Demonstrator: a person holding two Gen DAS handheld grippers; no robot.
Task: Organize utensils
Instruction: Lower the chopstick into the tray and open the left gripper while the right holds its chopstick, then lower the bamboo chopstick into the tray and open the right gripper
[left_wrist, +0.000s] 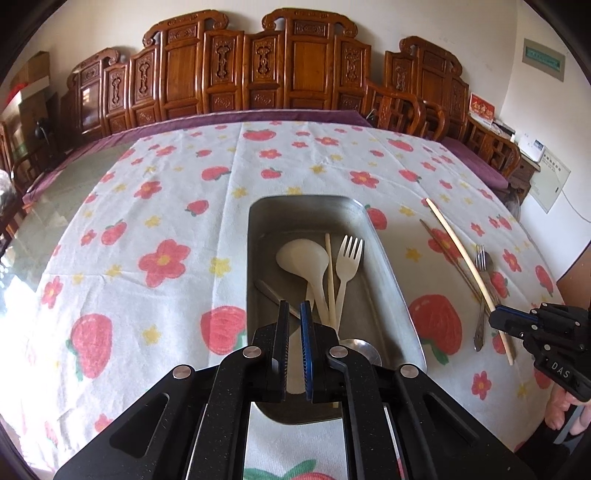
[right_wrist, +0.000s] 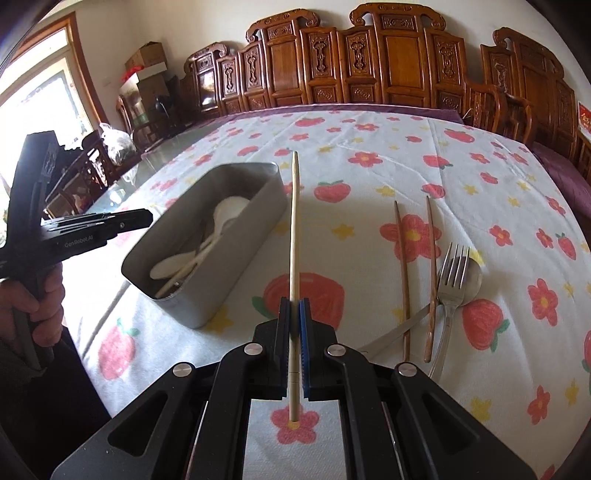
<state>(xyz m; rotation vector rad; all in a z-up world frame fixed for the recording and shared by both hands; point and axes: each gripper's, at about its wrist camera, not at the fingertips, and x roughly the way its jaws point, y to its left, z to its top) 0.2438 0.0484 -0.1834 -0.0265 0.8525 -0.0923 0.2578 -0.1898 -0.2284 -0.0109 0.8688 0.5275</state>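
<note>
Both grippers were matte black with a fine speckle, each built from angled linkage arms with long cut-out slots and round silver pivot screws. The left gripper (left_wrist: 294, 308) and the right gripper (right_wrist: 294, 306) each paired one black pad with one ribbed blue pad. White lettering read "GenRobot.AI" and "DAS" on their bodies.

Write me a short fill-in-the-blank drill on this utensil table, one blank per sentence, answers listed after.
1. The right gripper is shut on a pale ____.
2. The white plastic fork lies inside the metal ____.
3. The left gripper, above the tin, holds ____.
4. On the cloth, the metal fork lies beside two brown ____.

Answers: chopstick; tin; nothing; chopsticks
</note>
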